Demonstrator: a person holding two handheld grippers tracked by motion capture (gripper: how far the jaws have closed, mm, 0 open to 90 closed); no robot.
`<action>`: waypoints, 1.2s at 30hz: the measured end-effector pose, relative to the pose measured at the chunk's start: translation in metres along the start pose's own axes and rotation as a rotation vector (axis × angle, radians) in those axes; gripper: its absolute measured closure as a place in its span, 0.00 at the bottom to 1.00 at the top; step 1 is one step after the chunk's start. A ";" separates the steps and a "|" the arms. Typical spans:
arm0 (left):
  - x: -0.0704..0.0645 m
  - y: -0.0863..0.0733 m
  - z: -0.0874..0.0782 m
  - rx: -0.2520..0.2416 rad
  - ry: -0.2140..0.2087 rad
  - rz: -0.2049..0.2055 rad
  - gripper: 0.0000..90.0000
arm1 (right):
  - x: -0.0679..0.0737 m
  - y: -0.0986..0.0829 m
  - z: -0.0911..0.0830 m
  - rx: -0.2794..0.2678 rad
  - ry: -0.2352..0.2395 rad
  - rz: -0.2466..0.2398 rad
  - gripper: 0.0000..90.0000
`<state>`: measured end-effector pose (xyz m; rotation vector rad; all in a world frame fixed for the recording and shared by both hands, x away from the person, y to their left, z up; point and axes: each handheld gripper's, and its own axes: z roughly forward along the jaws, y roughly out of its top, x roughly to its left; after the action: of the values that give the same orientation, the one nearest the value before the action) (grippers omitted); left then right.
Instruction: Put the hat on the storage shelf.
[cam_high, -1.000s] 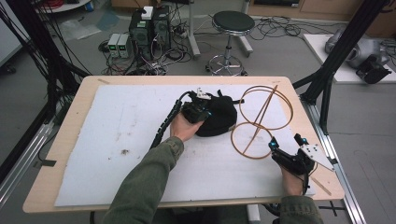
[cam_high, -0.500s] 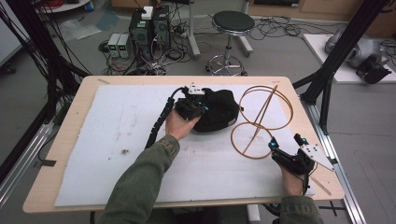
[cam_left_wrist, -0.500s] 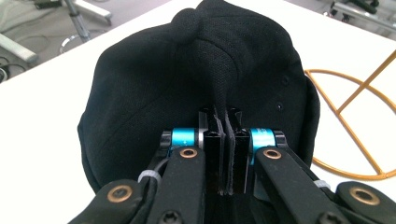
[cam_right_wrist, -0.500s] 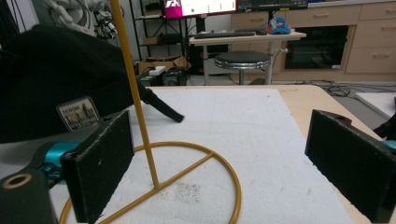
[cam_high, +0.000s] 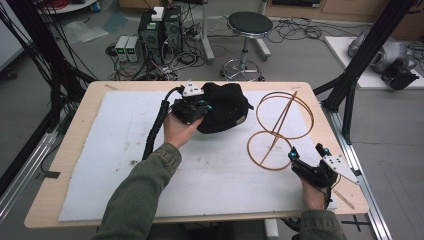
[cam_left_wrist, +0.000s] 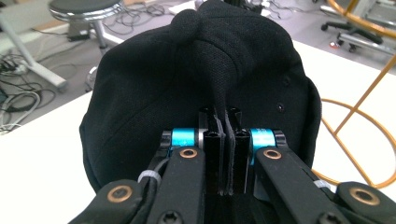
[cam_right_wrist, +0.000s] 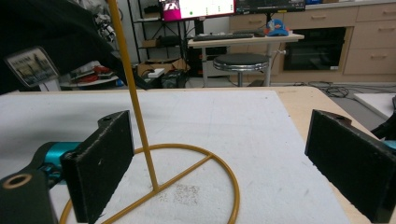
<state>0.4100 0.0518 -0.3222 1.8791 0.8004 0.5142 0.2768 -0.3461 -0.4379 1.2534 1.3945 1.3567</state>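
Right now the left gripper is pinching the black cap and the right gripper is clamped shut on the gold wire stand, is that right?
Not quite. The left gripper does pinch the black cap, but the right gripper is open: in the right gripper view its fingers stand wide apart either side of the gold wire stand, not touching it.

We see the white foam mat (cam_high: 100, 150) on the bench lying bare across its left half and along the near edge, open passage for either hand. The gold wire stand of two rings and an upright rod (cam_high: 280, 127) blocks the right part, its rod rising just ahead of the spread right tongs (cam_right_wrist: 219, 163). The black fabric cap (cam_high: 225, 107) sits just left of it, leaving a narrow gap between.
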 end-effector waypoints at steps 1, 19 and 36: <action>0.001 0.001 -0.004 -0.009 0.002 -0.001 0.97 | 0.000 0.000 0.000 0.001 -0.002 0.001 0.08; 0.004 0.017 -0.053 -0.290 -0.018 -0.021 0.97 | 0.000 0.000 -0.001 -0.001 -0.009 0.007 0.08; -0.004 0.028 -0.075 -0.443 -0.050 -0.016 0.97 | 0.001 0.000 -0.001 0.002 -0.008 0.004 0.08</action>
<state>0.3665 0.0872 -0.2657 1.4688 0.6086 0.5794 0.2762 -0.3457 -0.4378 1.2626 1.3884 1.3522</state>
